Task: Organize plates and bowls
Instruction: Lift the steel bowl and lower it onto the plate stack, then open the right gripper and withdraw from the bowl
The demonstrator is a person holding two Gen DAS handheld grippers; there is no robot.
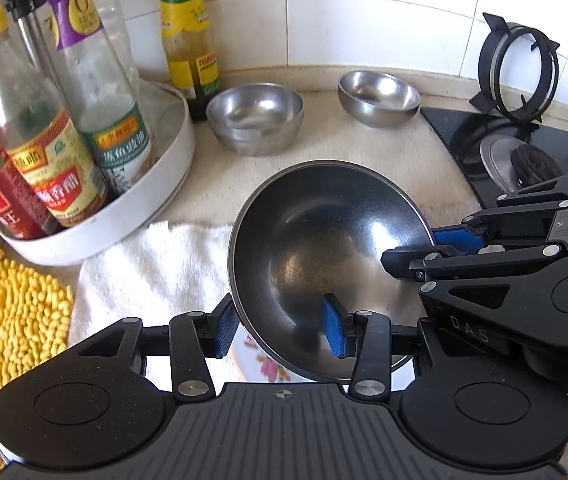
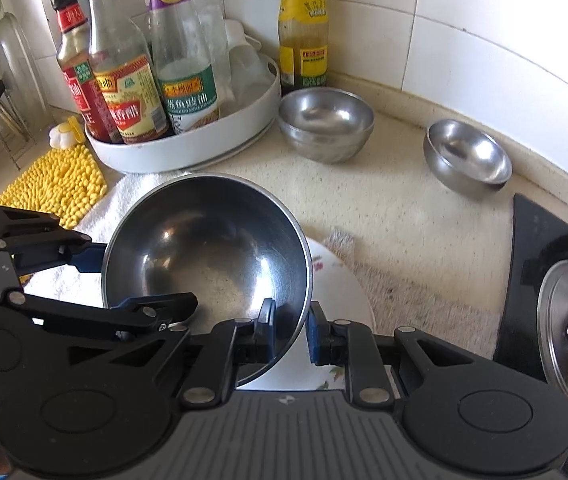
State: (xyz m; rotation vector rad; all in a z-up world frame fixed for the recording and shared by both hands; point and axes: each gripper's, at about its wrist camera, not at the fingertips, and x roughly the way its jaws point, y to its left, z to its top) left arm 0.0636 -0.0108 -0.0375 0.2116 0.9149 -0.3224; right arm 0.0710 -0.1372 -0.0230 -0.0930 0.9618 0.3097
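Left gripper [image 1: 280, 330]: jaws clamped on near-left rim of large bowl [image 1: 324, 256], one pad outside, one inside. Bowl tilted, opening facing up and toward the cameras, held over floral plate [image 2: 344, 280] on towel [image 1: 156, 272]. Right gripper [image 2: 292, 330]: jaws clamped on the bowl's right rim. Two small bowls [image 1: 256, 116] [image 1: 378, 96] upright on worktop [image 2: 384, 208] behind.

We see bare tabletop [image 2: 396, 208] between the two small steel bowls [image 2: 326, 124] [image 2: 468, 156] — the bottle tray [image 2: 188, 156] blocks the left, the stove [image 2: 544, 264] the right.
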